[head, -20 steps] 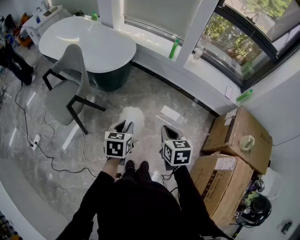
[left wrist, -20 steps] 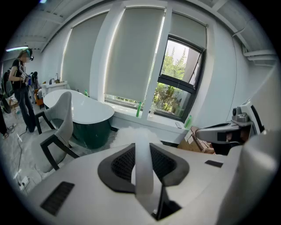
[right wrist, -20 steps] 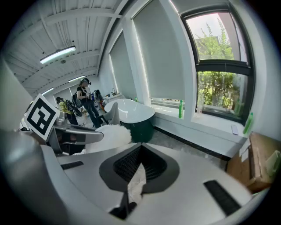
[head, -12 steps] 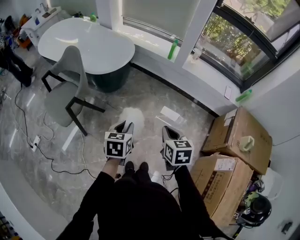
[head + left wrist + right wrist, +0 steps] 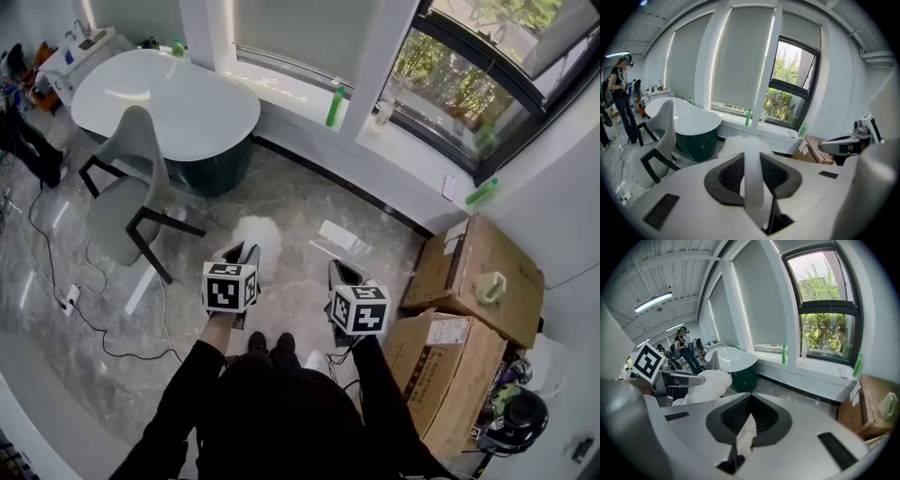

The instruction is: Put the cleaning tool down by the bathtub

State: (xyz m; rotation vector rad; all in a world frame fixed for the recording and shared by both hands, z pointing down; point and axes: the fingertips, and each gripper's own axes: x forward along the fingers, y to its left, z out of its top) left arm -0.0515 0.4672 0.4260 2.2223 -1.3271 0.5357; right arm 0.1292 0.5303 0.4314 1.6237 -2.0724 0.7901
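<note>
The cleaning tool is a white fluffy duster [image 5: 258,234] with a flat white handle [image 5: 752,180]. My left gripper [image 5: 240,255] is shut on that handle, and the fluffy head [image 5: 737,139] sticks out forward above the marble floor. The white bathtub [image 5: 164,98] with its dark green base stands ahead to the left, a good step away. My right gripper [image 5: 341,275] is held beside the left one, its jaws shut on a crumpled white scrap [image 5: 745,434]. In the right gripper view the left gripper [image 5: 686,379] and the duster [image 5: 710,383] show at the left.
A grey chair [image 5: 127,192] stands between me and the bathtub. Cardboard boxes [image 5: 483,272] are stacked at the right. Cables [image 5: 84,300] trail on the floor at the left. Green bottles [image 5: 334,105] stand on the window sill. A person [image 5: 621,93] stands beyond the tub.
The head view has drifted, so the tub and chair sit slightly further left in the frame. Both grippers keep their grips and stay side by side in front of me.
</note>
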